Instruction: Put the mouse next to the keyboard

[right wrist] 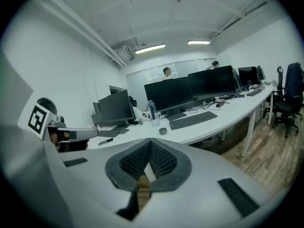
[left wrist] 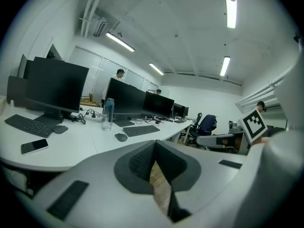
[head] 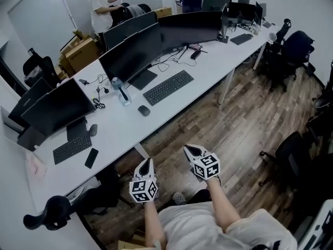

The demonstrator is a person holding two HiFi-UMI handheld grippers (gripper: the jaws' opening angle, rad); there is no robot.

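Note:
A dark grey mouse [head: 143, 110] lies on the long white desk [head: 208, 72], a little left of and nearer than the black keyboard [head: 168, 87]. Both show small in the left gripper view, mouse [left wrist: 121, 137] and keyboard [left wrist: 141, 130], and in the right gripper view, mouse [right wrist: 163, 131] and keyboard [right wrist: 193, 120]. My left gripper [head: 148, 162] and right gripper [head: 191, 150] hang over the wooden floor in front of the desk, well short of the mouse. Each gripper is shut with nothing between its jaws.
A water bottle [head: 122, 94] stands left of the mouse, in front of a black monitor [head: 132, 51]. Further left lie a second keyboard [head: 72, 149], a phone [head: 91, 158] and another mouse [head: 92, 129]. Office chairs [head: 291, 48] stand at the right. Two people stand behind the desk.

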